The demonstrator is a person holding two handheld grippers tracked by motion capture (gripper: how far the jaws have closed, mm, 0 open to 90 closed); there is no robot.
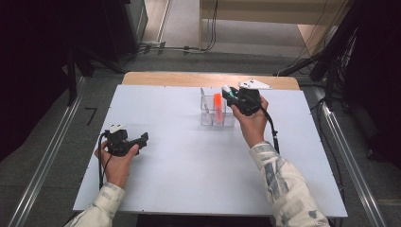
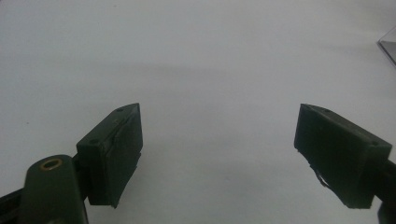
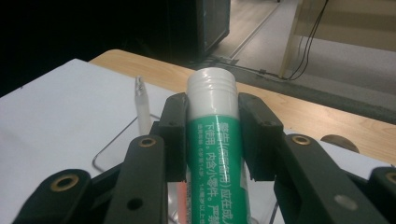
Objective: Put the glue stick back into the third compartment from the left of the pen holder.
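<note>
right gripper point(image 3: 212, 140) clamped on green glue stick point(image 3: 214, 140), mid-frame, above clear organizer point(image 1: 216, 116) | left gripper point(image 2: 217, 154) jaws wide apart, nothing between, lower left of high view | white table point(image 1: 189, 156), wooden edge at top, grey floor beyond | room's upper left dark, organizer's contents hard to make out

A white-topped table point(image 1: 189, 161) with a wooden far edge stands on grey carpet point(image 1: 47, 142); metal rails point(image 1: 42, 165) flank it, cables point(image 1: 189, 48) trail across the floor, and dark equipment point(image 1: 47, 38) lines both sides
</note>
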